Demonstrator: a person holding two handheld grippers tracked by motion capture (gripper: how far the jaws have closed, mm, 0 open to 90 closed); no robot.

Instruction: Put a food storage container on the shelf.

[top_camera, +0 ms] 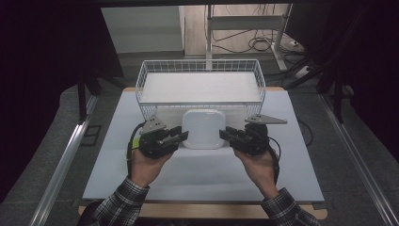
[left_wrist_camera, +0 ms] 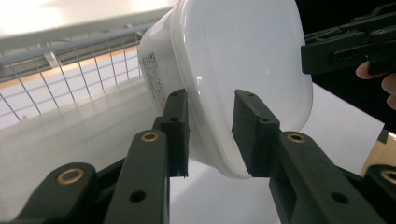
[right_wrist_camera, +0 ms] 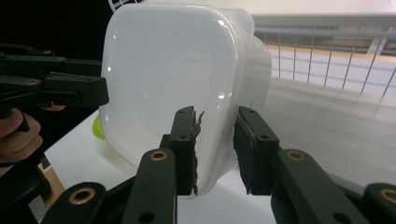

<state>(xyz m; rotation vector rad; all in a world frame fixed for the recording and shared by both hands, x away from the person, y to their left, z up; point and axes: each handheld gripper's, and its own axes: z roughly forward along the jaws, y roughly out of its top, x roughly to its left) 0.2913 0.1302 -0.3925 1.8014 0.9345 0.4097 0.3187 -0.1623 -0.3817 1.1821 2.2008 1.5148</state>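
I have the white lidded container near the middle of the bench, just in front of the wire basket that stands along the far edge. My left gripper and right gripper each have their jaws partly open, straddling the container's rim at opposite sides. I'd close both evenly before lifting, keeping it level to clear the basket's front wall.

Glossy plastic container, wire basket
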